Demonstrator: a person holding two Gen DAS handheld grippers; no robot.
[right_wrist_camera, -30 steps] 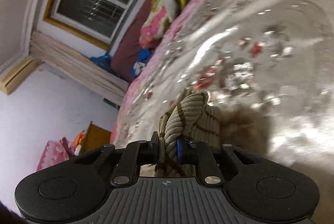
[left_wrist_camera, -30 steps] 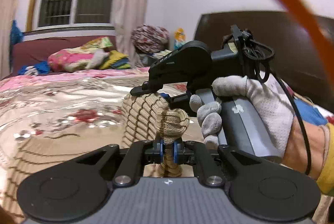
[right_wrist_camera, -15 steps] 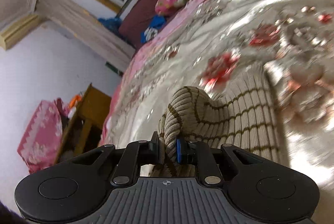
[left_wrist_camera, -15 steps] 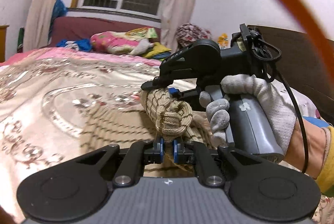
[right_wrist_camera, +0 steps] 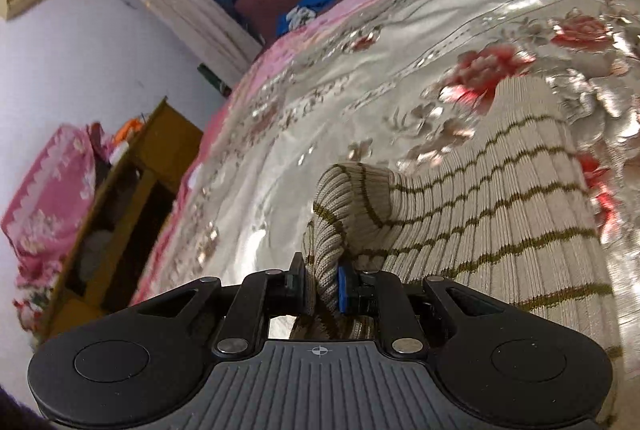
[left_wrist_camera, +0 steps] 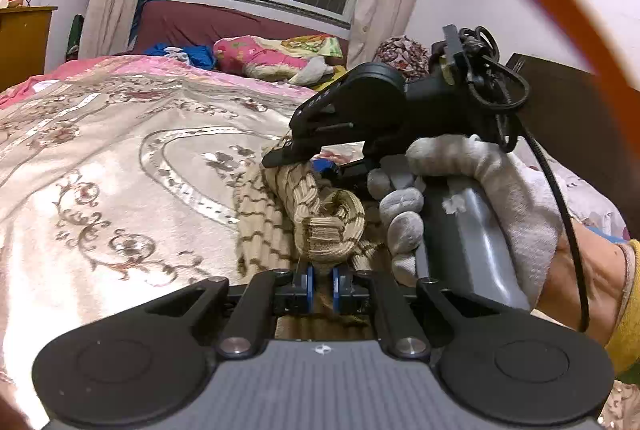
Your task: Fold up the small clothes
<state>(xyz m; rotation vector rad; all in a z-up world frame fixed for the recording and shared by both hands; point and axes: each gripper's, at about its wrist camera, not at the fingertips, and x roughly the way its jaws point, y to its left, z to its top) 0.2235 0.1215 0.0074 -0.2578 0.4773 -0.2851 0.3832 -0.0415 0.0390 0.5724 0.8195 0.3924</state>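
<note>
A beige ribbed knit garment with thin brown wavy stripes (right_wrist_camera: 500,213) lies on the floral bedspread (right_wrist_camera: 400,49). My right gripper (right_wrist_camera: 322,286) is shut on a bunched edge of it, and the rest spreads flat to the right. In the left wrist view, my left gripper (left_wrist_camera: 323,286) is shut on another bunched edge of the same garment (left_wrist_camera: 320,218), low over the bed. The right gripper, held in a white-gloved hand (left_wrist_camera: 472,197), sits just beyond it, its fingers on the same cloth.
The bedspread (left_wrist_camera: 120,169) stretches left and ahead. Pillows and folded bedding (left_wrist_camera: 272,57) lie at the far end by a window. A wooden cabinet (right_wrist_camera: 120,205) stands beside the bed. An orange cable (left_wrist_camera: 560,1) arcs overhead. A dark headboard (left_wrist_camera: 580,101) is at right.
Both grippers have come down toward the bed with the garment still held. The garment has gone from hanging bunched to lying spread on the bedspread.
</note>
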